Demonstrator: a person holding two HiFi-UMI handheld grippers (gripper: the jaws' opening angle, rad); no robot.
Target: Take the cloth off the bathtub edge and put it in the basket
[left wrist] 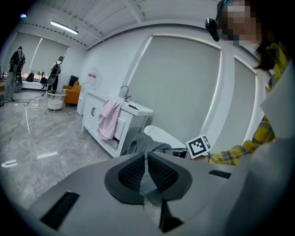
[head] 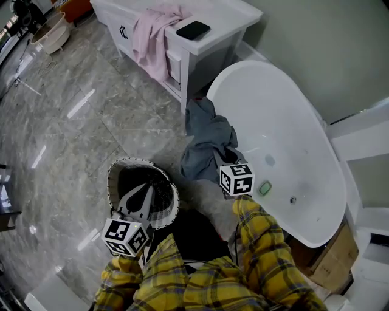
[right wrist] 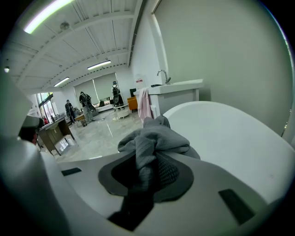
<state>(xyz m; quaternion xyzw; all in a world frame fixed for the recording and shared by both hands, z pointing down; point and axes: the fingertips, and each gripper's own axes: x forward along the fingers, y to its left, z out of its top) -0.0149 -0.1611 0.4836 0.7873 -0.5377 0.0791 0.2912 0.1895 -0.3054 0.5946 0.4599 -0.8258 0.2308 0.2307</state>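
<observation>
The grey cloth (head: 206, 143) is draped over the left edge of the white bathtub (head: 285, 115), bunched on the rim and hanging down its outer side toward the marble floor (head: 79, 121). The right tongs (head: 226, 159) reach into the near part of the heap, and the right gripper view shows them clenched on a twisted fold of the cloth, which rises in a ridge between the two pads. The left tongs (head: 144, 193) are clenched on nothing, pads pressed together, and are held over the round basket (head: 172, 203), which stands on the floor to the near left of the cloth, just apart from it. Farther off, a white desk (head: 237, 18) carries a pink towel (head: 152, 36) hanging over its front and a flat black object (head: 193, 30) on top. A small green item (head: 265, 188) lies inside the tub.
</observation>
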